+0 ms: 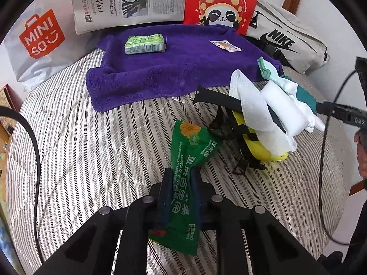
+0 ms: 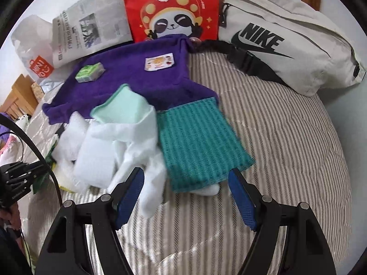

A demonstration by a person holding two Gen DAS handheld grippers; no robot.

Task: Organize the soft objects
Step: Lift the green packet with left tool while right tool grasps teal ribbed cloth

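So my left gripper (image 1: 180, 178) is clamped on a green wet-wipe packet (image 1: 187, 171), both blue fingers (image 1: 166, 192) squeezing it around the middle, with the top of the packet sticking out toward 12 o'clock over the striped bedspread (image 1: 80, 149).

My right gripper (image 2: 185, 183) has its fingers spread wide with nothing between them, sitting just at the near edge of the teal ribbed cloth (image 2: 197, 144). At about 10 o'clock from that gripper there's a heap of white cloths (image 2: 110, 151) with a mint green cloth (image 2: 121, 107) resting on top, touching the teal one's left edge. One white strip hangs down right next to my left-side blue pad (image 2: 129, 197).

From the left camera, that same heap sits at 2 o'clock, draped over a yellow thing with black straps (image 1: 259, 146); can't tell what it really is.

Further back at 12 o'clock is the purple towel (image 1: 160, 68) spread on the bed. On it lies a green tissue pack (image 1: 145, 44) at the left side and a small flat sachet (image 1: 225, 45) at the right, well apart from each other.

Along the back wall: a white MINISO bag (image 1: 39, 39) at 10 o'clock, a newspaper (image 1: 128, 0) at 11, a red panda bag (image 1: 223, 2) at 12, and a beige Nike waist bag (image 1: 286, 39) at 2.
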